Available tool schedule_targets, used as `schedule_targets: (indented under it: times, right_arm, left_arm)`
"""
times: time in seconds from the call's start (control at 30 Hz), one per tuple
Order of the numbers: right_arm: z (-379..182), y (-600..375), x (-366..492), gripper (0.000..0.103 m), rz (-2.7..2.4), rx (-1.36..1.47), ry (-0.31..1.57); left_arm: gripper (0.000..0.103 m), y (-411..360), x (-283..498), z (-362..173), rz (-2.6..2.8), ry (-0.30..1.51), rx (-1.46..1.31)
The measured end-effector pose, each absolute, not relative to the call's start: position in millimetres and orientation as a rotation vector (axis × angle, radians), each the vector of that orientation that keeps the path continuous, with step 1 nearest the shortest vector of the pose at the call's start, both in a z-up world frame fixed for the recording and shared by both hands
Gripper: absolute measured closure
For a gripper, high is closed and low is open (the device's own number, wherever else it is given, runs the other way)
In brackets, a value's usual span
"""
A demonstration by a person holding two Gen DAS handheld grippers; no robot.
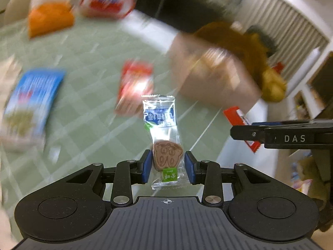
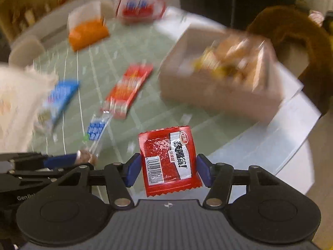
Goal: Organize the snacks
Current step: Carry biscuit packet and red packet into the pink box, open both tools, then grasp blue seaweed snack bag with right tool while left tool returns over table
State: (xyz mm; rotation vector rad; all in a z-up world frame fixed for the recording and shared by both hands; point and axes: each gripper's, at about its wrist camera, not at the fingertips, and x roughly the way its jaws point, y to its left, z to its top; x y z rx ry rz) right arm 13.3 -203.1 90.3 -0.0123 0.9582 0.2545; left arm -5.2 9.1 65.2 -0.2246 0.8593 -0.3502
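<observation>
Green-checked counter (image 2: pixel 145 112) strewn with blurred snack packs, cardboard box (image 2: pixel 218 91) at its edge, likely the destination: left gripper (image 1: pixel 168 166) clamps a clear biscuit sachet (image 1: pixel 164 143), right gripper (image 2: pixel 168 168) clamps a red packet (image 2: pixel 169 164), both held clear above the counter.

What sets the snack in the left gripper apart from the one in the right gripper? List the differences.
1. The clear biscuit packet is see-through, showing a brown biscuit; the red snack packet is opaque foil.
2. The clear biscuit packet is narrow and tall; the red snack packet is wider, nearly square.
3. The red snack packet shows a barcode; the clear biscuit packet shows blue and green labels.

Shared: each stands upright, pinched between blue pads, in the left gripper and right gripper.
</observation>
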Motion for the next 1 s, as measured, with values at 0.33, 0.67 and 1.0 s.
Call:
schedule_targets:
  times: [0.33, 0.67, 1.0]
  right_arm:
    - [251.8, -283.4, 95.4, 0.044, 0.180, 0.073, 0.644]
    - [173.5, -305.1, 161.9, 0.025, 0.116, 0.121, 0.801]
    - [136.0, -292.7, 149.8, 0.025, 0.068, 0.107, 0.886]
  left_arm:
    - [0.063, -57.5, 116.0, 211.0, -0.536, 0.676, -0.142]
    - [0.062, -103.9, 188.1, 114.0, -0.522, 0.889, -0.185]
    - [0.063, -2.6, 136.9, 75.0, -0.230, 0.928, -0.249]
